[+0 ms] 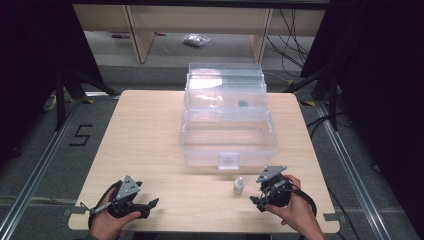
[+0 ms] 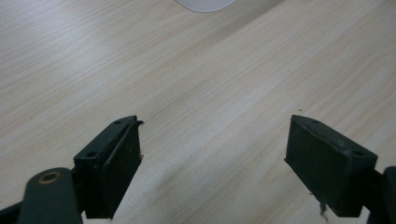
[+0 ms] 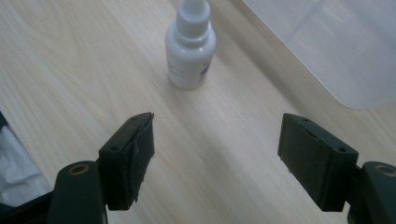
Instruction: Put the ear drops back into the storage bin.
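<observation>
Our right gripper [image 3: 215,149] gapes wide, empty, near the small upright white plastic dropper bottle [image 3: 190,44]; our left gripper [image 2: 212,163] also gapes wide above the pale wooden table [image 2: 196,84].

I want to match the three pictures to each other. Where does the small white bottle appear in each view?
High view: the small white bottle stands upright on the table, near the front edge, just left of the right gripper.
Left gripper view: not in it.
Right gripper view: the bottle stands at the top centre, beyond the open jaws.
Shared landmark: the clear plastic box, whose corner appears at the upper right of the right gripper view.
</observation>
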